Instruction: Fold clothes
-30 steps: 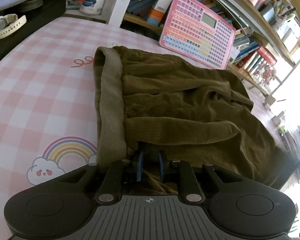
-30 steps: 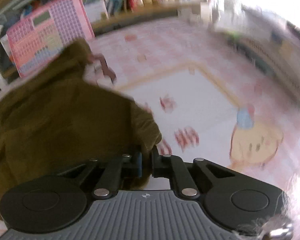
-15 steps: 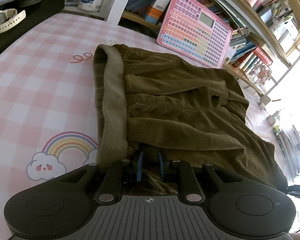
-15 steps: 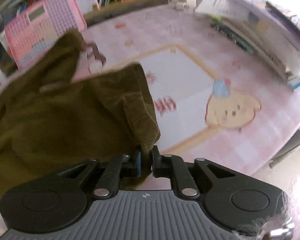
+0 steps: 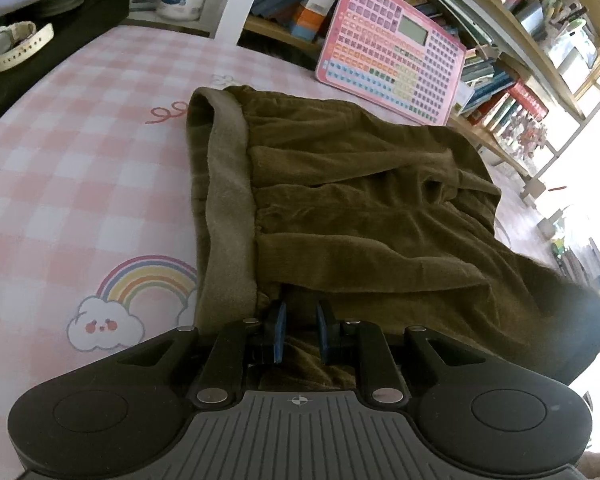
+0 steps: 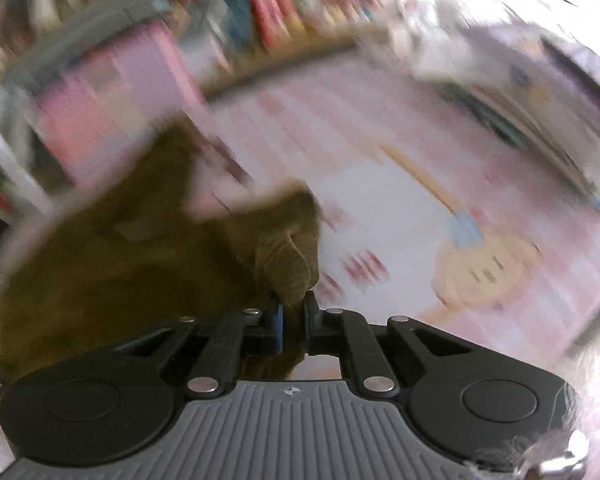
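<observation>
Left wrist view: a pair of olive-brown shorts (image 5: 360, 200) lies on a pink checked table cover (image 5: 80, 184). The grey waistband (image 5: 228, 200) runs away from the camera, from the near edge toward a pink toy keyboard (image 5: 392, 68) leaning against the bookshelves. The shorts' body spreads to the right of that band, so the long axis runs left to right, waistband end on the left. The left gripper (image 5: 300, 330) sits at the near corner, just right of the waistband; its jaws are narrowly apart with a bunch of cloth pinched between the blue pads. A rainbow and cloud print (image 5: 128, 300) lies just left of the waistband.

Right wrist view: the picture is heavily blurred. The right gripper (image 6: 294, 316) has its jaws almost fully together, clamping a thin fold at the shorts' (image 6: 120, 280) leg end. The rest of the cloth hangs and spreads to the left of this gripper; bare table cover (image 6: 420, 184) with a cartoon print lies to the right.

Judgement: each gripper holds one near corner, left at the waist, right at the leg end. The coming fold likely turns on carrying the leg end leftward across to the waistband.
</observation>
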`<state>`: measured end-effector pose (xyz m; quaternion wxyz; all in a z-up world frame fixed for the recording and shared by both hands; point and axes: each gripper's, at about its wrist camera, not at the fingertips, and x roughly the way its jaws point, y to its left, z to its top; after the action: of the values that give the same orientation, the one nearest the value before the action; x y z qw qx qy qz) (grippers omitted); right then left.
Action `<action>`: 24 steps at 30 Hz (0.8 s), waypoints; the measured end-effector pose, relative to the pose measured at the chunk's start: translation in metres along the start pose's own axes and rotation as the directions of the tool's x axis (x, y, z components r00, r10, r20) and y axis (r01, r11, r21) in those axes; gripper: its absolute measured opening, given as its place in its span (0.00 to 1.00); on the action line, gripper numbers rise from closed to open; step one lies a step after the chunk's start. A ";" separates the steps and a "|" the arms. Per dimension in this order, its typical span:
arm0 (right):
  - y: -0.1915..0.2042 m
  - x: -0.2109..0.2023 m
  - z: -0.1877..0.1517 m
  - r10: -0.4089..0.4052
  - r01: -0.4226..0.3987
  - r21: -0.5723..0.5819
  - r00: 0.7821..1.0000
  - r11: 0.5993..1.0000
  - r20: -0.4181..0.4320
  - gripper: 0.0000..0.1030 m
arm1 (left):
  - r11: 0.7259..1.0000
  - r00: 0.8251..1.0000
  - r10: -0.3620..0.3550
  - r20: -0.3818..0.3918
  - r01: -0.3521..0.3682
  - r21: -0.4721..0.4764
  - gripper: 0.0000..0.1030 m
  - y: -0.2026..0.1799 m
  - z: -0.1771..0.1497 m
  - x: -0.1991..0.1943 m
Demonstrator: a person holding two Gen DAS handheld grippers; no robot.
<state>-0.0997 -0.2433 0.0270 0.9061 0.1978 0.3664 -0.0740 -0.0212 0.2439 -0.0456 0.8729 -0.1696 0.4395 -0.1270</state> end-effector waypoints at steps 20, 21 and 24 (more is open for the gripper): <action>-0.004 0.013 0.016 -0.157 0.158 -0.036 0.987 0.987 0.022 0.37 | 0.999 1.000 -0.008 0.023 0.009 -0.039 0.17 0.001 0.001 0.004; -0.001 0.016 0.017 -0.144 0.145 -0.041 0.989 0.989 0.016 0.37 | 0.999 1.000 -0.006 0.025 0.007 -0.043 0.17 0.001 0.001 0.004; 0.008 0.023 0.020 -0.104 0.104 -0.064 0.995 0.993 0.002 0.37 | 0.999 0.999 0.002 0.041 0.000 -0.054 0.20 -0.001 0.001 0.001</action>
<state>-0.0683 -0.2437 0.0269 0.9066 0.1495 0.3792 -0.1091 -0.0203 0.2427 -0.0452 0.8768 -0.1956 0.4250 -0.1109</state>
